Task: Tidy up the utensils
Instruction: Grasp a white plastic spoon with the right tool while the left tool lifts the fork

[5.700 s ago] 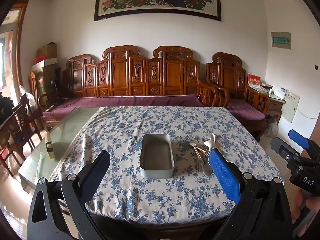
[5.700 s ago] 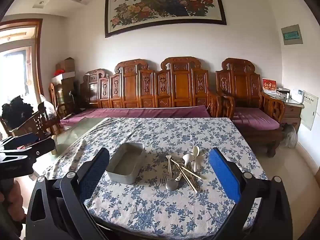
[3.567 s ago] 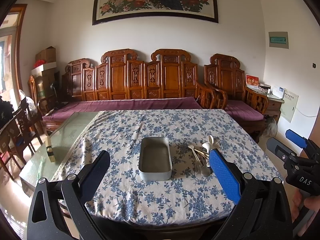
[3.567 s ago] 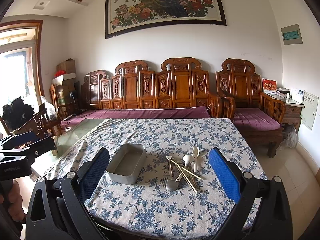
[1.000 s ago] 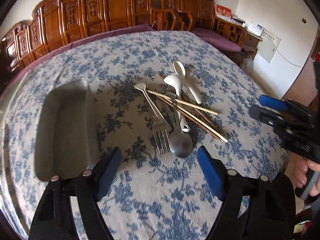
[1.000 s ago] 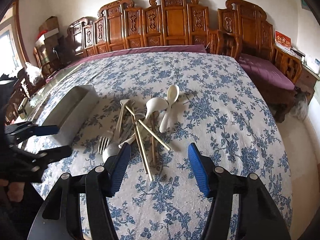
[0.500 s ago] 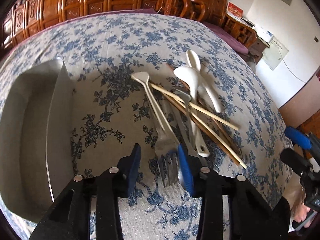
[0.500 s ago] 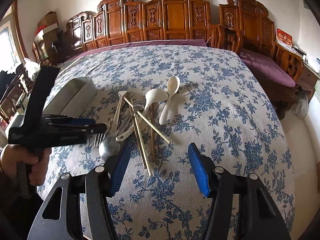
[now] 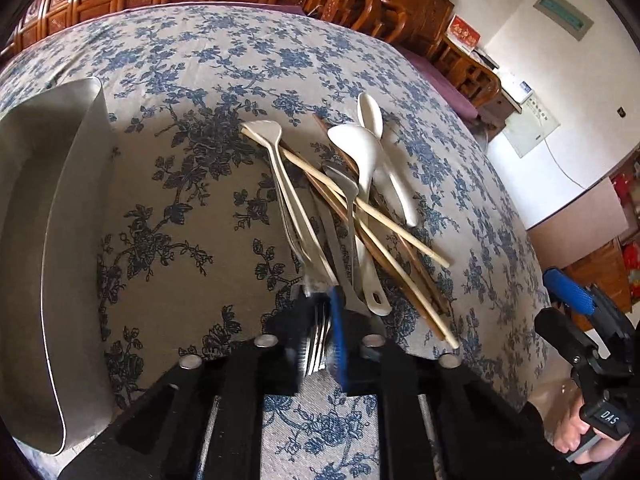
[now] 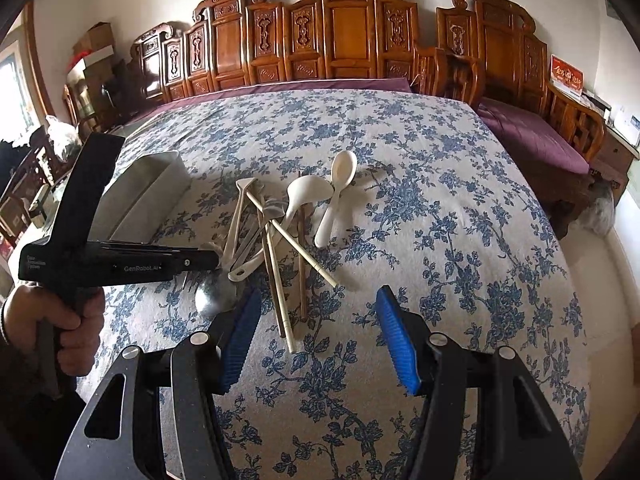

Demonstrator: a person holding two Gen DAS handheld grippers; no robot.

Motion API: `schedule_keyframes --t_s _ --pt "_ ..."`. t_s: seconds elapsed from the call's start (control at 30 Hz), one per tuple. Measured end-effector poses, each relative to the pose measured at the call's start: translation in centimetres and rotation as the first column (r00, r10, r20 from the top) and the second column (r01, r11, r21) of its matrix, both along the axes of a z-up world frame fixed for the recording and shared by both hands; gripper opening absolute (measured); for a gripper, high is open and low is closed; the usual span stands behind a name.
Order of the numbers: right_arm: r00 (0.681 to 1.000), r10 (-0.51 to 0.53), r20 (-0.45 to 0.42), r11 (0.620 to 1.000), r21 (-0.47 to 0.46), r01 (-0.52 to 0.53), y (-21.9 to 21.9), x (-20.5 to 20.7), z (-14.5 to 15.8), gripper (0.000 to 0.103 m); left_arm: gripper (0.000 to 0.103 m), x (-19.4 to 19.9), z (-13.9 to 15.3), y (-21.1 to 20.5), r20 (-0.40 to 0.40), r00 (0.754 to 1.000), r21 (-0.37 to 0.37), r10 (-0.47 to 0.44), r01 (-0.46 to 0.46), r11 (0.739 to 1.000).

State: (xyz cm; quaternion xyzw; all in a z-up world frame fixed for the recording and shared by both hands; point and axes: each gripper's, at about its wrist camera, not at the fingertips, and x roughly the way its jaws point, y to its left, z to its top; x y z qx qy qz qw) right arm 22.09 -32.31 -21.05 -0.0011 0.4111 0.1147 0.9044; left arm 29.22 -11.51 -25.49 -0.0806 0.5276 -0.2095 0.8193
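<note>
A pile of utensils lies on the floral tablecloth: white spoons (image 9: 362, 148), wooden chopsticks (image 9: 384, 256), a metal spoon (image 10: 216, 294) and a metal fork (image 9: 318, 334). My left gripper (image 9: 320, 332) is shut on the fork's tines at the pile's near end; in the right wrist view it (image 10: 208, 258) reaches in from the left. A metal tray (image 9: 48, 208) sits left of the pile, also seen in the right wrist view (image 10: 148, 192). My right gripper (image 10: 316, 328) is open and empty, just in front of the chopsticks (image 10: 280, 280).
The table (image 10: 460, 240) is covered by a blue floral cloth. Carved wooden benches with purple cushions (image 10: 340, 48) stand behind it and to the right (image 10: 540, 136). The table's right edge drops off to the floor.
My left gripper has come down onto the pile and closed from a narrow gap onto the fork. My right gripper has stayed open in about the same place.
</note>
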Motion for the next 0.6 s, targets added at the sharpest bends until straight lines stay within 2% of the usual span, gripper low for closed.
schedule_keyframes --t_s 0.03,0.17,0.3,0.5,0.6 --pt "1.000 0.001 -0.001 1.000 0.000 -0.001 0.0 0.0 0.0 0.062 0.002 -0.2 0.2 0.0 0.001 1.000 0.011 0.000 0.000 1.000" --pt "1.000 0.006 -0.007 1.000 0.000 -0.006 0.2 0.3 -0.3 0.062 0.002 -1.1 1.3 0.5 0.025 1.000 0.024 -0.010 0.009 1.000" --pt "1.000 -0.001 -0.008 1.000 -0.004 0.001 0.4 1.2 -0.7 0.062 0.002 -1.6 2.2 0.8 0.058 0.997 0.077 -0.055 0.051 0.996" --pt "0.999 0.015 -0.033 1.000 -0.015 -0.016 1.5 5.9 -2.1 0.042 0.002 -2.5 3.0 2.2 0.119 0.991 0.105 -0.067 0.055 0.993" --pt "0.998 0.021 -0.058 0.998 -0.053 -0.024 2.5 9.3 -3.2 0.038 0.002 -2.6 3.1 2.4 0.131 0.989 0.098 -0.072 0.060 0.993"
